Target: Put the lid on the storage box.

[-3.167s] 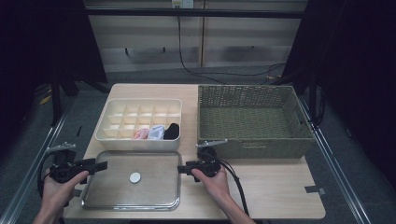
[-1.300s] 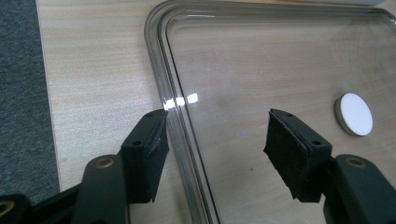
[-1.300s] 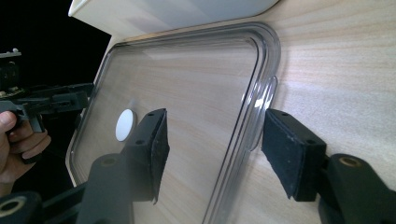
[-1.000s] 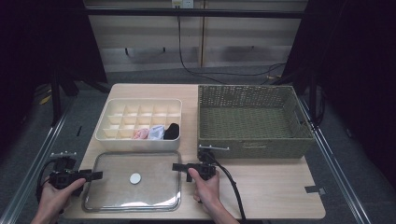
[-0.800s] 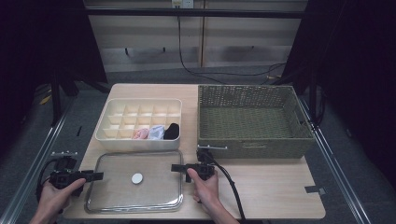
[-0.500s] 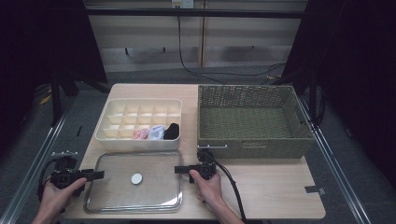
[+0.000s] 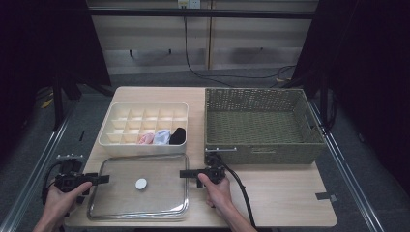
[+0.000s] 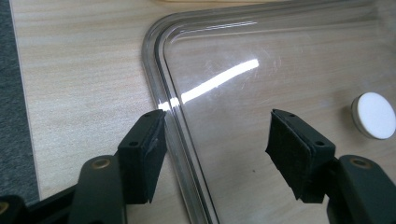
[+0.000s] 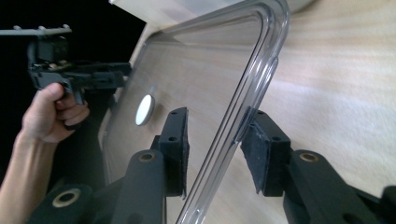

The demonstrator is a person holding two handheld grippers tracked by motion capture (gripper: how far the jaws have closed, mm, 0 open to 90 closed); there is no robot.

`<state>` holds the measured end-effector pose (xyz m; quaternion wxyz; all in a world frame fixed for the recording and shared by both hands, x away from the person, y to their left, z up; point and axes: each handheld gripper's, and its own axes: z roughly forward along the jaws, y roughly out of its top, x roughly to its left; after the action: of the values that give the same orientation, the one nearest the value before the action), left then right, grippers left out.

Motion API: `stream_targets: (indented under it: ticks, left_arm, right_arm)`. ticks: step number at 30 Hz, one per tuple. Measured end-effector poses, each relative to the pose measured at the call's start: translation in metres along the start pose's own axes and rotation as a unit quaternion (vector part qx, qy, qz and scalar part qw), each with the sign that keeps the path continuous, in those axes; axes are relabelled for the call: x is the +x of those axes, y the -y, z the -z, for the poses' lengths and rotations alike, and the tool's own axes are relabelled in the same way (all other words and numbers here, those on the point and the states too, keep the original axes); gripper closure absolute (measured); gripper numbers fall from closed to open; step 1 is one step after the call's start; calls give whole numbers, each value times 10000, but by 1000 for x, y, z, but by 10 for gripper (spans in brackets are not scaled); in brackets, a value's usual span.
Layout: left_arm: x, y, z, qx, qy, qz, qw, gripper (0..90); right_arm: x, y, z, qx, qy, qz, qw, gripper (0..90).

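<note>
While the table (image 7: pixel 270 193) carries everything, its largest load is the woven basket (image 7: pixel 261 123) at the back right corner, with the cream divided box (image 7: pixel 145 126) just beside it toward the back left; three of the box's front compartments hold a pink, a pale blue and a black bundle. Along the front edge, left of the middle, lies the clear lid (image 7: pixel 138 187), flat on the wood, with a small white knob (image 7: pixel 140 183) near its centre. At the lid's left edge the left gripper (image 7: pixel 100 179) is held level in the person's left hand (image 7: pixel 63 195); in the left gripper view its jaws stand wide apart astride the rim (image 8: pixel 164 105), one pad just beside the rim on the outside, the other over the clear panel, neither pressing it. At the lid's right edge the right gripper (image 7: pixel 184 173), in the right hand (image 7: pixel 216 189), has just been closing its jaws; in the right gripper view the rim (image 9: pixel 243 112) passes between the pads, the outer one touching it, the inner one showing a gap.
</note>
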<state>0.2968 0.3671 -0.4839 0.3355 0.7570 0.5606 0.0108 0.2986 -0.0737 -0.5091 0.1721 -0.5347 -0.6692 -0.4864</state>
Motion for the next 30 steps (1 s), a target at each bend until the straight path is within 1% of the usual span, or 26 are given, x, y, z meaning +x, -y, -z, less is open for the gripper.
stream_targets:
  ticks: [1,2,3,4,5,6,7,8,9,10,11,12,14,15,17,19,21,23,25,28,29,30]
  left_arm:
    - [0,0,0,17,21,-20,10000,374]
    - [0,0,0,4,38,-4,10000,374]
    - [1,0,0,13,75,-16,10000,375]
    - [1,0,0,-13,76,-11,10000,375]
    - [1,1,0,-30,74,6,10000,375]
    - [1,1,-1,-71,69,9,10000,375]
    - [2,1,0,-53,95,-16,9999,375]
    - [2,1,0,-72,118,0,9999,375]
    - [2,1,-1,-105,105,26,9999,381]
    - [3,1,-1,-105,98,-22,9999,386]
    - [2,1,-1,-121,100,20,9999,385]
    - [3,1,-1,-118,113,33,9999,381]
    - [3,1,-1,-144,106,46,9998,367]
    - [3,2,-1,-166,127,70,9998,342]
    - [4,2,0,-161,143,91,9997,315]
    - [4,2,-1,-171,124,117,9997,304]
    - [2,1,-1,-130,94,70,9998,278]
    - [1,1,-2,-139,84,75,9998,251]
    - [2,0,-2,-127,132,52,9998,247]
    - [4,1,-1,-155,192,137,9996,247]
    - [5,1,-1,-164,159,119,9997,247]
    - [4,2,-1,-231,154,166,9995,247]
  right_arm:
    - [1,-1,0,-1,-35,17,10000,643]
    - [2,-2,-1,53,-93,17,9999,634]
    - [3,-1,-3,115,-136,70,9998,640]
    - [4,-1,-5,113,-103,97,9998,665]
    - [5,-1,-6,107,-35,109,9999,668]
    - [4,-1,-6,135,-54,96,9998,672]
    - [2,-2,-7,160,-40,151,9998,670]
    - [2,-1,-6,222,0,101,9997,672]
    - [1,-1,-6,238,-6,119,9996,673]
    - [1,-1,-6,244,5,113,9996,680]
    - [0,-1,-5,222,20,114,9997,688]
    - [-2,-2,-5,130,-9,231,9996,694]
    - [-2,-2,-4,120,-32,249,9996,704]
    - [-1,-2,-3,123,-43,269,9996,706]
    - [-1,-1,-1,58,63,327,9994,720]
    - [-1,-1,0,28,47,299,9995,728]
    - [-1,-1,1,-13,12,279,9996,734]
    - [-1,-1,1,-37,-1,314,9995,738]
    - [-1,-1,2,-56,-38,313,9995,745]
    - [-1,-1,2,-111,-72,351,9993,749]
    - [-1,0,2,-120,-89,370,9992,751]
    - [0,0,3,-136,-81,386,9991,750]
